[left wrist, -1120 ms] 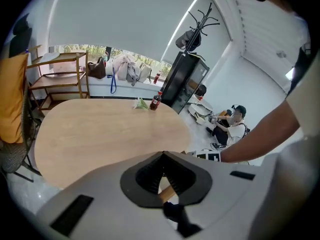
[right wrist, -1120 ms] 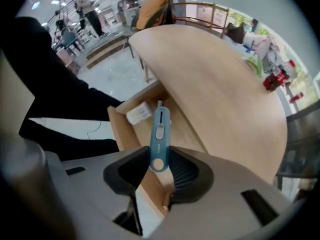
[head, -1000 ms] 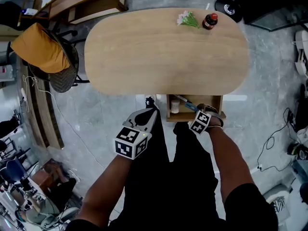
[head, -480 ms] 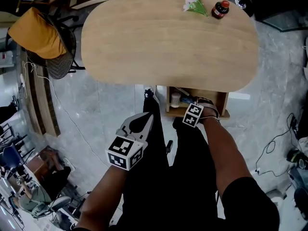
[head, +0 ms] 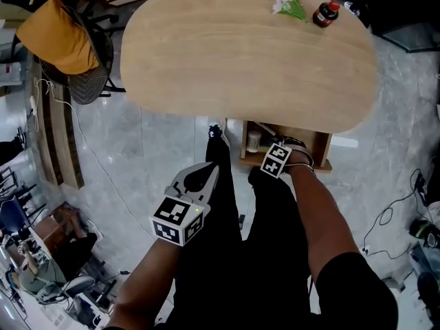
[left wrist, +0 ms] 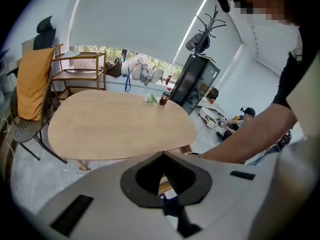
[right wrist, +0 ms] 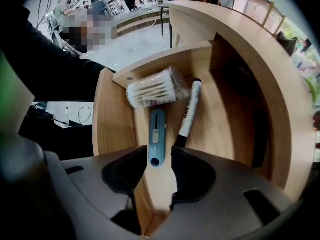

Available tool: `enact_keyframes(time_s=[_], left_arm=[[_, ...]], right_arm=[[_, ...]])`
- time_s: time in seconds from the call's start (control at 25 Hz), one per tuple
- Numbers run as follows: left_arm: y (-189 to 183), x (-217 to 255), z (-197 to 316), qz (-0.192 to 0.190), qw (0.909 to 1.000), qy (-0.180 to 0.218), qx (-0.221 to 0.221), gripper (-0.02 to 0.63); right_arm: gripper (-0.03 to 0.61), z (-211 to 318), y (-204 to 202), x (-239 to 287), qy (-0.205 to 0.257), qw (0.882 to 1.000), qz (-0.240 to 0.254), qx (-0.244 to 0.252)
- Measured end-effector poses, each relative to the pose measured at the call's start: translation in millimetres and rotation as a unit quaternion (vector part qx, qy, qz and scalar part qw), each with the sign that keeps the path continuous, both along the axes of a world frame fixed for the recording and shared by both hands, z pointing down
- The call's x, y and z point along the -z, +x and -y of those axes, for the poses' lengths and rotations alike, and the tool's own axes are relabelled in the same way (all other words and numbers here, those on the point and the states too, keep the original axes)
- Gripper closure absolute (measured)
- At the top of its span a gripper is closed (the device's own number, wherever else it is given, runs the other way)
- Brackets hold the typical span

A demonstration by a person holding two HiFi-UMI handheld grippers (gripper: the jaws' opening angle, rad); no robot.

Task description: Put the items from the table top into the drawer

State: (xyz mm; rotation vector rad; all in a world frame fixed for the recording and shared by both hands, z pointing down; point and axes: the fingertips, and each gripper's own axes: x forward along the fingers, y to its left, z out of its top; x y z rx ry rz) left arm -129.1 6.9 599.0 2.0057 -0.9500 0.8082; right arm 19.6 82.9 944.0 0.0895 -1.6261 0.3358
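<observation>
An open wooden drawer hangs under the table's near edge. In it lie a blue utility knife, a black-and-white marker and a clear tub of cotton swabs. My right gripper points straight down into the drawer. Its jaws are opening with the knife's near end between them, a gap showing beside it. My left gripper hangs shut and empty in front of the person's legs. On the far side of the table lie a small flower bunch and a dark bottle with a red cap.
A mesh chair with an orange cloth stands left of the table. Wooden shelving lies beyond it. A black cabinet and a coat stand sit past the table's far right. Cables trail on the grey floor.
My right gripper has sunk lower into the drawer. My left gripper has drifted down and back toward the person's legs. The table items have not moved.
</observation>
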Motion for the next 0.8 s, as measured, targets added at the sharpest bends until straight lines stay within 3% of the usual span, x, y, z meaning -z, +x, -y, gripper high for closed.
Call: enact_keyframes(time_s=[0.48,0.8], left_arm=[[16,30,2,-0.012,0.9995,0.03,-0.001,0.612],[38,79,-3,-0.016,0.9985,0.05,-0.012,0.612]], right_arm=[[0.431,0,19,40,0.014,0.998,0.005,-0.06],[0.431,7,35,123,0.04,0.99,0.039,-0.132]])
